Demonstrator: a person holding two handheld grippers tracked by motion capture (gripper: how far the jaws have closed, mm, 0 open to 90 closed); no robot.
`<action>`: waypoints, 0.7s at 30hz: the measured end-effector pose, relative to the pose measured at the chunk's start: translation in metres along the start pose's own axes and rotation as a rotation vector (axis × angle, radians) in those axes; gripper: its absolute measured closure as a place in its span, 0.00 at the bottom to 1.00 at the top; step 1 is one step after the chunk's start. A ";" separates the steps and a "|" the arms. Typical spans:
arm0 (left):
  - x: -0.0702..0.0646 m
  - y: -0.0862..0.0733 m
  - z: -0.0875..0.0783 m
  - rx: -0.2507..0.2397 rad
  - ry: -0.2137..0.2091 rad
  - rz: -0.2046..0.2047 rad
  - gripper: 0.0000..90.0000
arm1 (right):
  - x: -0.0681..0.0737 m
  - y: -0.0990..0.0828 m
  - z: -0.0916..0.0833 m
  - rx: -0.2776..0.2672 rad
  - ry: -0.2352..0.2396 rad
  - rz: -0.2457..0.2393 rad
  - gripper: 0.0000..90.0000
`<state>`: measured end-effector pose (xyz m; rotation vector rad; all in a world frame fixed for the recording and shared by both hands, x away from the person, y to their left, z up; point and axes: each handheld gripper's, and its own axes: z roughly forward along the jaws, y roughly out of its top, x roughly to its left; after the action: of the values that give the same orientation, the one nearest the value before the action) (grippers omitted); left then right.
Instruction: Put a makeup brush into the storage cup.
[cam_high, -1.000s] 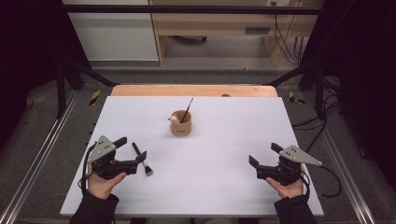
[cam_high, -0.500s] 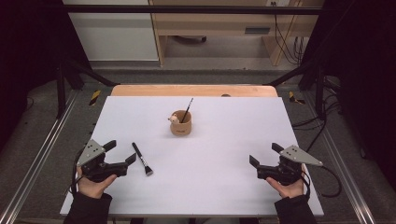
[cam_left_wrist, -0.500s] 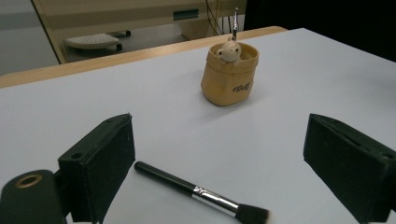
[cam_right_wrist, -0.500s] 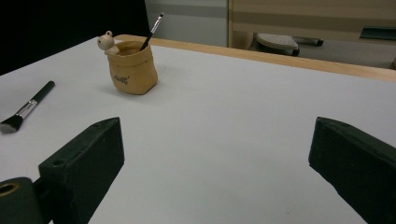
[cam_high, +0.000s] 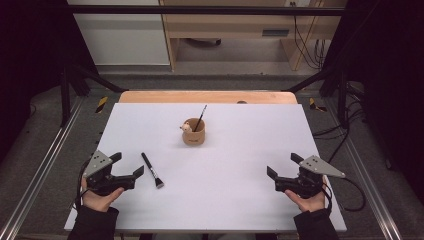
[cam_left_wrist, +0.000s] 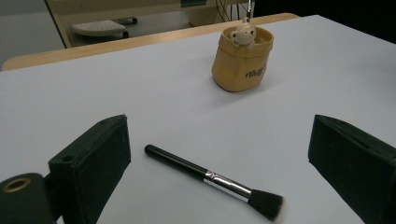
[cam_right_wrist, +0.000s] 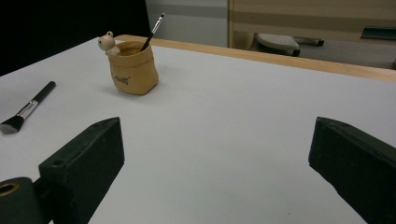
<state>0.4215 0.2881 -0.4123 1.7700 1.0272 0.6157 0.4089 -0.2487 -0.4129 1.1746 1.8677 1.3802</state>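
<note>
1. I judge the makeup brush (cam_high: 152, 170) light and stiff along its black handle, with a smooth metal ferrule and soft bristles that would splay if squeezed. It lies flat on the white table (cam_high: 235, 210), just right of my left gripper (cam_high: 128, 167) and well short of the tan holder cup (cam_high: 194, 133).
2. I would take it mid-handle, across the shaft, clear of the bristles. The round, glossy handle could roll or slip as the jaws come together.
3. In the left gripper view the brush (cam_left_wrist: 212, 179) sits between my widely spread jaws, bristle end nearer the camera.
4. My right gripper (cam_high: 284, 166) rests near the table's right edge, jaws also wide apart, holding nothing.
5. A thinner brush (cam_high: 200, 118) already stands in the cup.
6. Against a second ago, my left gripper has drawn back leftward from the brush, which has not moved; the right one is unchanged.
</note>
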 end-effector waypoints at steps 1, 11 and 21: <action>0.000 0.000 0.001 0.002 0.000 -0.002 0.06 | 0.000 0.000 0.000 0.001 -0.001 0.001 0.04; 0.002 0.000 0.010 0.028 0.011 -0.018 0.07 | -0.001 0.000 0.000 0.002 -0.002 -0.001 0.05; 0.001 -0.001 0.031 0.084 0.038 -0.036 0.09 | 0.000 -0.001 0.000 0.006 -0.002 -0.005 0.05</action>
<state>0.4460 0.2742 -0.4264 1.8147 1.1234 0.5930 0.4090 -0.2490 -0.4136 1.1730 1.8729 1.3713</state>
